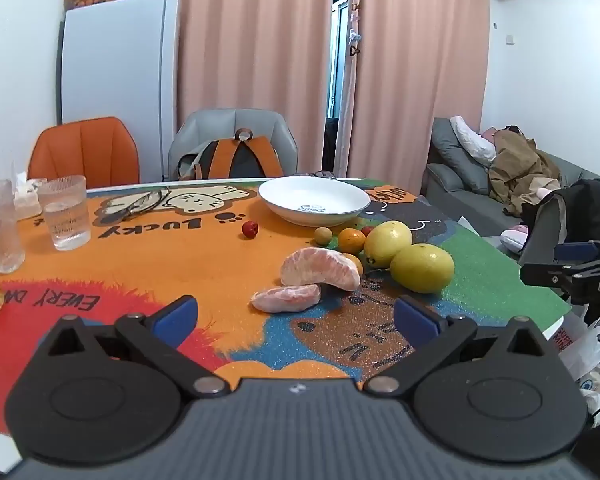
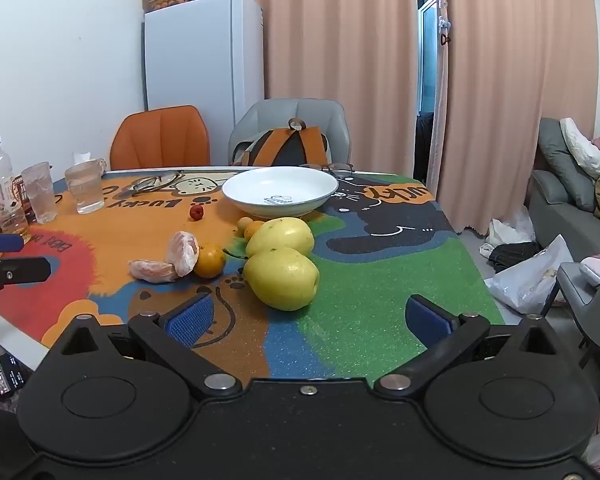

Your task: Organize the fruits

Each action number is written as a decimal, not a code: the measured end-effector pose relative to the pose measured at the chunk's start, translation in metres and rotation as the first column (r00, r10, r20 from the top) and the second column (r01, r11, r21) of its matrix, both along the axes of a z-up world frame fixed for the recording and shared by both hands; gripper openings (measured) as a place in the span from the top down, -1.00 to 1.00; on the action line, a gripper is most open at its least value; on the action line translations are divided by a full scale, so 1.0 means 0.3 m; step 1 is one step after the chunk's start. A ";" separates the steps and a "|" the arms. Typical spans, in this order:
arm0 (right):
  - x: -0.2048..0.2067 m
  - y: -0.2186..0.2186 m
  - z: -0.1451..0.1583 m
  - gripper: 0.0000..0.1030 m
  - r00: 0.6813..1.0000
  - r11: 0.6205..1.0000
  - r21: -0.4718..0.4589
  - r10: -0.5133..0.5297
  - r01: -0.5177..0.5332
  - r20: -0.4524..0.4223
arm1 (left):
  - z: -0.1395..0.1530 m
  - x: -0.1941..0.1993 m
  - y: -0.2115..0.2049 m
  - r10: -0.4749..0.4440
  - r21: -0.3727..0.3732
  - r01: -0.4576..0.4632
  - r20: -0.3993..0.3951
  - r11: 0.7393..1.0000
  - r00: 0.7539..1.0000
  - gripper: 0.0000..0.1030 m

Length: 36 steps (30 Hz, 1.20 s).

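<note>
A white bowl point(image 1: 314, 200) point(image 2: 280, 192) stands empty at the far side of the colourful table mat. Before it lie two yellow pears point(image 1: 422, 267) point(image 2: 282, 278), small oranges point(image 1: 351, 239) point(image 2: 209, 260), a small red fruit point(image 1: 250, 228) point(image 2: 196, 212) and two peeled citrus pieces point(image 1: 320, 268) point(image 2: 152, 270). My left gripper point(image 1: 296, 320) is open and empty, just short of the peeled pieces. My right gripper point(image 2: 310, 320) is open and empty, just short of the nearer pear.
Two glasses point(image 1: 64, 212) point(image 2: 85, 192) and a plastic bottle point(image 2: 2, 188) stand at the table's left. Spectacles point(image 1: 148, 200) point(image 2: 158, 181) lie on the mat. An orange chair point(image 1: 84, 152) and a grey chair with a backpack point(image 1: 240, 156) stand behind. Sofa point(image 1: 480, 200) and bags on the right.
</note>
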State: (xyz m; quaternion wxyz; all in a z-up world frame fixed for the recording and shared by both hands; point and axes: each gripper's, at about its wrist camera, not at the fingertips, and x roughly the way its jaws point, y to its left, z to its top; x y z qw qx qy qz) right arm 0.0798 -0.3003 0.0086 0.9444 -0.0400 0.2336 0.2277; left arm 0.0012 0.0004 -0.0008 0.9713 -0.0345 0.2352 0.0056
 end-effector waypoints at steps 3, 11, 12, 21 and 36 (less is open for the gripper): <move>-0.001 0.002 0.003 -1.00 1.000 1.000 -0.011 0.001 -0.001 0.000 | 0.003 0.014 -0.008 -0.009 0.026 0.010 -0.008 1.000 1.000 -1.00; -0.017 0.009 -0.002 -1.00 1.000 1.000 -0.011 -0.004 0.004 0.000 | 0.001 -0.006 -0.022 -0.015 0.036 0.015 0.015 0.999 1.000 -1.00; -0.012 0.017 -0.005 -1.00 1.000 1.000 -0.013 -0.003 0.003 -0.003 | 0.002 -0.007 -0.023 -0.016 0.039 0.016 0.015 0.999 1.000 -1.00; -0.003 0.009 -0.003 -1.00 1.000 1.000 -0.016 0.005 -0.005 -0.014 | 0.006 -0.006 -0.032 -0.022 0.051 0.021 0.016 0.998 1.000 -1.00; -0.009 0.009 -0.001 -1.00 1.000 1.000 -0.024 0.009 -0.009 -0.016 | 0.007 -0.009 -0.030 -0.021 0.055 0.020 0.020 0.998 1.000 -1.00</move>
